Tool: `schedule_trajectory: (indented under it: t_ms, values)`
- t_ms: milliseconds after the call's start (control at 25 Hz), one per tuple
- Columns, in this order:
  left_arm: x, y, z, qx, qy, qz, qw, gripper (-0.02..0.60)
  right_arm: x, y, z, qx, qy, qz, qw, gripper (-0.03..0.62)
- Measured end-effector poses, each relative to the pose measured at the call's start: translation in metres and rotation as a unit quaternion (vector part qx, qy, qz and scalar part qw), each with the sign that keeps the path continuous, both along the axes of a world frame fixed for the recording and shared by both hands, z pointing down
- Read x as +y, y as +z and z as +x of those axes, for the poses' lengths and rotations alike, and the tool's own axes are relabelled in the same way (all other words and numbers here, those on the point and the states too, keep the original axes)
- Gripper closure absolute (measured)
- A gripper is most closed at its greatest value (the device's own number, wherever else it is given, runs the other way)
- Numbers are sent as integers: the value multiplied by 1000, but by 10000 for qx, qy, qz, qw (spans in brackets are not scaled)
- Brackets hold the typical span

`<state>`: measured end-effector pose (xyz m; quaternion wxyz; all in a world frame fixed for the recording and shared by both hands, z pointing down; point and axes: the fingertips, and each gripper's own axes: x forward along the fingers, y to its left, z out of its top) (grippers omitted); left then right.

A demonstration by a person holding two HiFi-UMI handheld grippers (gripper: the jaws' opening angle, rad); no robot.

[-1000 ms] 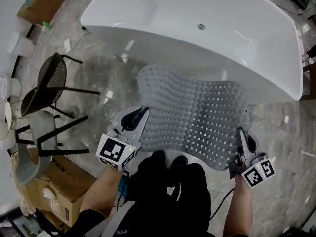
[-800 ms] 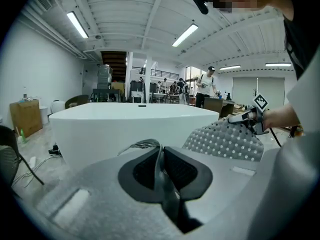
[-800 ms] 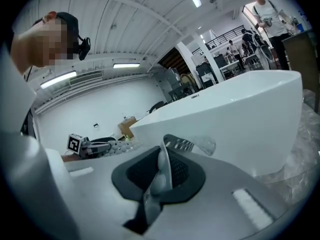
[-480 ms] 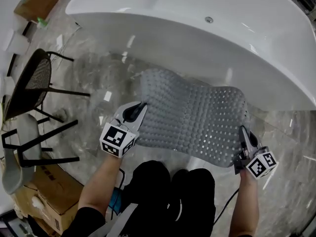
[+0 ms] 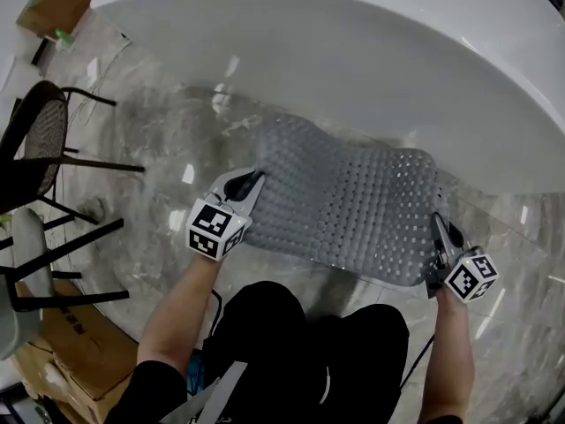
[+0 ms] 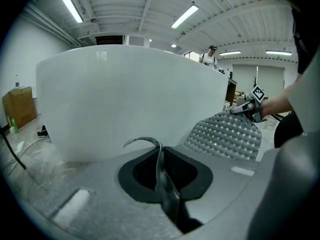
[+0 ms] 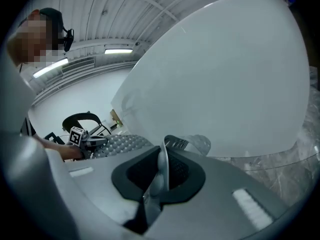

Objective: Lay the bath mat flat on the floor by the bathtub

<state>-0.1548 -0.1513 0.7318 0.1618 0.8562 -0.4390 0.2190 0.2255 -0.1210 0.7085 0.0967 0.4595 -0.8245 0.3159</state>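
Note:
A grey studded bath mat (image 5: 349, 201) with small holes hangs stretched between my two grippers, just above the marble floor (image 5: 159, 193) beside the white bathtub (image 5: 335, 51). My left gripper (image 5: 247, 186) is shut on the mat's near left edge, and the thin grey edge (image 6: 159, 160) runs between its jaws. My right gripper (image 5: 439, 237) is shut on the near right edge, whose strip (image 7: 162, 171) is pinched between the jaws. The mat's far end lies near the tub's wall and its middle sags.
Black chairs (image 5: 40, 140) stand at the left, with cardboard boxes (image 5: 66, 325) near them. The tub's wall (image 6: 130, 99) fills the left gripper view. A person (image 6: 209, 55) stands far behind the tub. My dark trousers (image 5: 300, 343) are below the mat.
Both grippers have moved forward and down with the mat, closer to the tub. The mat has spread flatter and sits lower over the floor.

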Motion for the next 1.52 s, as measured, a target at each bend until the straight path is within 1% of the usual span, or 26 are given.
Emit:
schedule_trajectory:
  t_ms: [200, 320, 560, 720, 840, 960, 1080, 1120, 1160, 1240, 1360, 1440, 1520]
  values:
    - [2, 54, -5, -88, -10, -274, 9996, 558, 3, 51, 11, 311, -61, -114, 9994, 580]
    - [5, 83, -13, -278, 4, -441, 9986, 558, 9, 87, 16, 519, -32, -318, 9981, 579]
    - [6, 127, -39, -665, -123, -728, 9950, 554, 37, 150, 24, 738, 143, -963, 9925, 572]
    - [1, 145, -56, -971, -229, -859, 9913, 546, 66, 182, 34, 875, 206, -1476, 9850, 569]
    - [4, 159, -67, -1358, -239, -953, 9859, 532, 86, 202, 45, 981, 209, -1843, 9777, 562]
    - [6, 178, -82, -1853, -298, -1131, 9757, 518, 97, 219, 58, 1195, 204, -2220, 9675, 540]
    - [10, 191, -102, -2063, -599, -1298, 9680, 481, 106, 230, 72, 1489, 291, -2495, 9564, 508]
    - [11, 192, -108, -2124, -696, -1305, 9659, 472, 108, 231, 78, 1574, 343, -2534, 9539, 508]
    - [12, 191, -114, -2196, -773, -1277, 9641, 479, 109, 231, 82, 1620, 403, -2547, 9525, 503]
    - [14, 192, -123, -2281, -861, -1182, 9626, 546, 109, 229, 89, 1562, 542, -2533, 9532, 502]
    - [20, 191, -130, -2256, -907, -1206, 9625, 546, 108, 228, 88, 1308, 667, -2467, 9579, 507]
    - [25, 190, -128, -2210, -894, -1250, 9631, 546, 104, 226, 81, 1016, 713, -2411, 9625, 508]
    - [29, 190, -122, -2171, -825, -1258, 9645, 546, 96, 215, 67, 698, 602, -2228, 9705, 517]
